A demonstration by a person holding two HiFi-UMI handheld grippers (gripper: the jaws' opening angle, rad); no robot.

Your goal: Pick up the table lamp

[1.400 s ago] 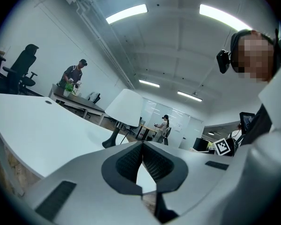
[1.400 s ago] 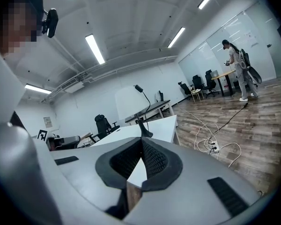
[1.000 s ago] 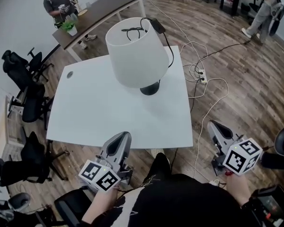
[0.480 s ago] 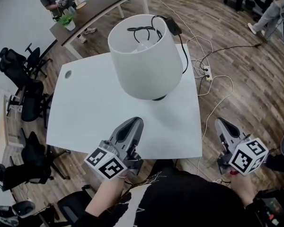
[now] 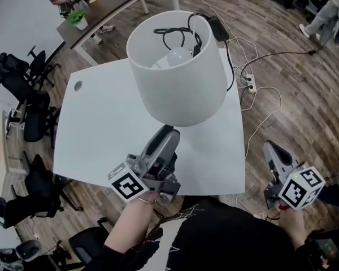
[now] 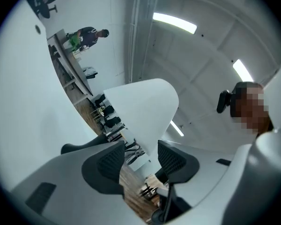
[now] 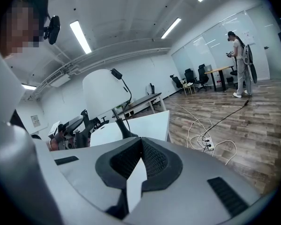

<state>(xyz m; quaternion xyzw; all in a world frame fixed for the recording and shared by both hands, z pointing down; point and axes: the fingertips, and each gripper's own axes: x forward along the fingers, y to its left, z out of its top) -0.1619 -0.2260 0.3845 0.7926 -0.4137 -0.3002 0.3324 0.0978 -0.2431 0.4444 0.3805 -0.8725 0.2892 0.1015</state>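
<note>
My left gripper (image 5: 167, 133) has pushed in over the near edge of the plain white square counter (image 5: 96, 134), rolling as it came. Its tip now sits just under the lower rim of the white drum-shaded table lamp (image 5: 181, 89) with its dark stem and base. Its fingers (image 6: 105, 165), pinched together a moment ago, have just sprung wide apart. Nothing is between them yet. Looking along them I see only the pale shade (image 6: 143, 109) hanging ahead, with floor and chairs in the gap.

The table lamp itself hasn't budged. It stands upright on the far right part of the counter, with its black cord (image 5: 178, 35) coiled down inside the shade.

My right gripper (image 5: 272, 148) hangs off the counter's right corner, well clear of the lamp. Its fingers (image 7: 152, 158) are pressed together and hold nothing.

So I read this as the left side being readied for the grab, approach nearly done and no contact yet. The shade looks too broad and soft to pinch, so I'd go for the slim stem under it.
</note>
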